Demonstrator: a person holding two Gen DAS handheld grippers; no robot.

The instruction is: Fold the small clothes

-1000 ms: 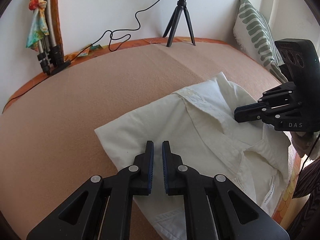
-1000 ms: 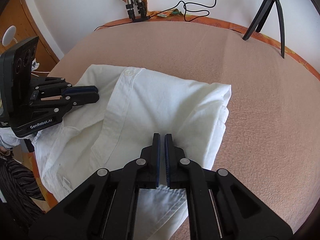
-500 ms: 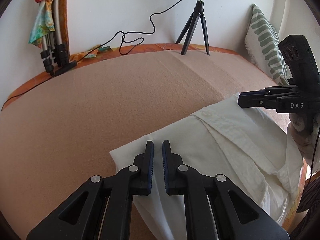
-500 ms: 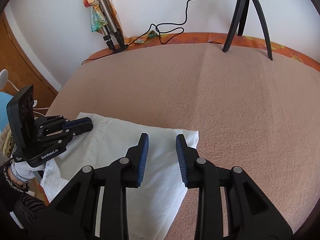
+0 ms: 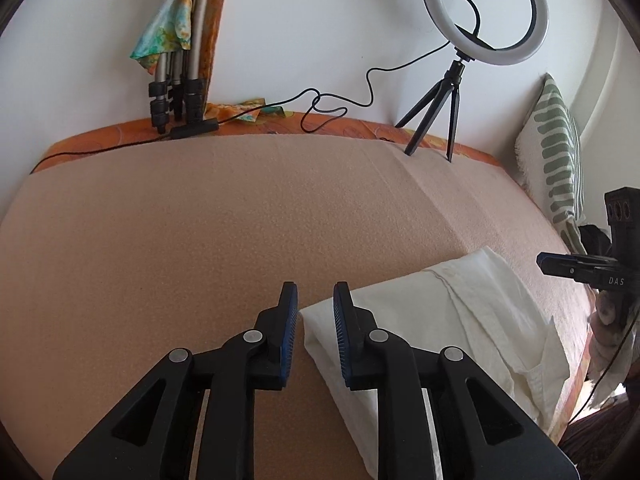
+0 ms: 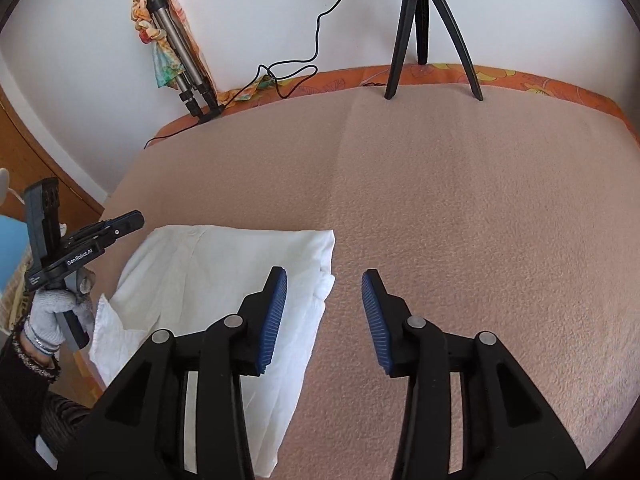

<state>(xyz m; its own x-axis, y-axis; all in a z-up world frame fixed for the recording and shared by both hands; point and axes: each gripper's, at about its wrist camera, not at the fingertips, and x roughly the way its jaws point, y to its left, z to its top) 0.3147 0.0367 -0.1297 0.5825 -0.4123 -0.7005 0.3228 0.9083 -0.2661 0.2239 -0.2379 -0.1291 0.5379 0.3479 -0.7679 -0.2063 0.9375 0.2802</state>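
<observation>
- Left tongs (image 5: 315, 312) have just been opening, jaws now a narrow gap apart, with only the near corner of the white shirt (image 5: 432, 320) showing behind the gap, nothing pinched
- Right tongs (image 6: 324, 312) have just been opening too, now clearly wider than the left pair, bare blanket (image 6: 440, 208) between the pads
- A second ago both pairs sat shut over the middle of the shirt; now both are pulled back off it, so the cloth has slid to the lower edge of each view
- The shirt lies folded flat on the peach blanket at the near edge of the bed, button placket up, collar end towards the right tongs
- From the right wrist view, the left tongs (image 6: 128, 222) hover just off the shirt's far-left corner, held in a grey-gloved hand (image 6: 52, 312)
- From the left wrist view, the right tongs (image 5: 560, 266) hang beside the shirt's right side, apart from it
- Ring light (image 5: 484, 12) on its tripod now fully in the left view, striped pillow (image 5: 556, 168) at the right
</observation>
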